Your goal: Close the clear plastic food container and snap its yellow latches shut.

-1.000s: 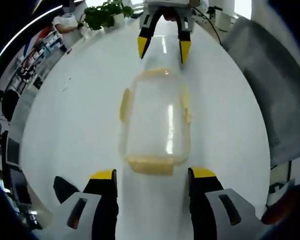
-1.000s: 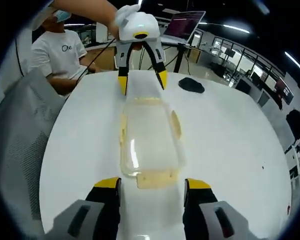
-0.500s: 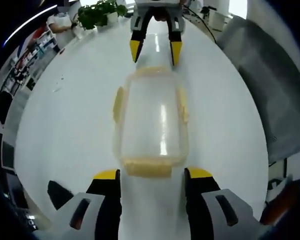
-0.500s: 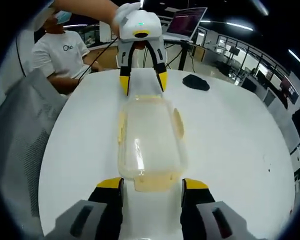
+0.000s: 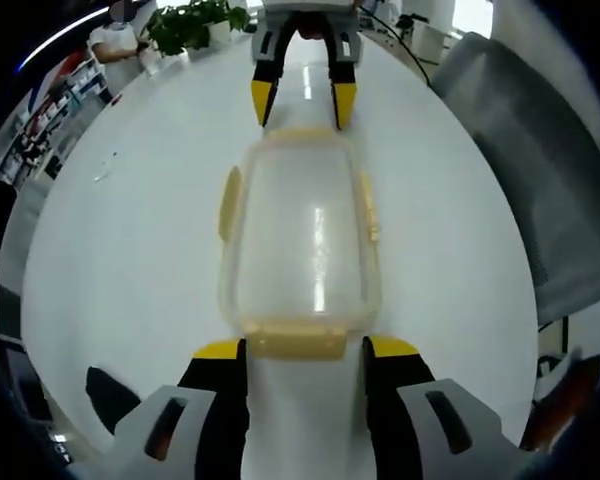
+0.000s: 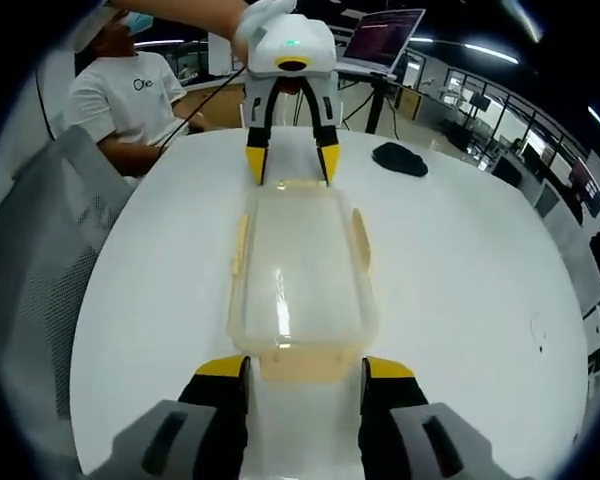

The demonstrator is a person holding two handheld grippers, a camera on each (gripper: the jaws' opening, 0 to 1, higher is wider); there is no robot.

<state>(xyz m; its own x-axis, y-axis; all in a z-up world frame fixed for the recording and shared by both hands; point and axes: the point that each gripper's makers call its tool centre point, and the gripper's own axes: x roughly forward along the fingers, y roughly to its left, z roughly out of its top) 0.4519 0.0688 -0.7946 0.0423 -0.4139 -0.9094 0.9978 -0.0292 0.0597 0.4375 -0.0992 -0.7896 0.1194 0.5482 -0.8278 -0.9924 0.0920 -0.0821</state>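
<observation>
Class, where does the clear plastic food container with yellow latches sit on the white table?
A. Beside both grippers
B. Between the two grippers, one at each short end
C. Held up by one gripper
B: the clear plastic food container lies on the white table, with the left gripper at one short end and the right gripper at the other.

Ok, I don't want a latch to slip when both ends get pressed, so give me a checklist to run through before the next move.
1. Lid seated on container: ok.
2. Left gripper straddles near end latch: ok.
3. Right gripper straddles opposite end latch: ok.
4. End latches snapped: cannot tell.
5. Side latches down: not ok, they flare out.
6. Both grippers open: ok.
</observation>
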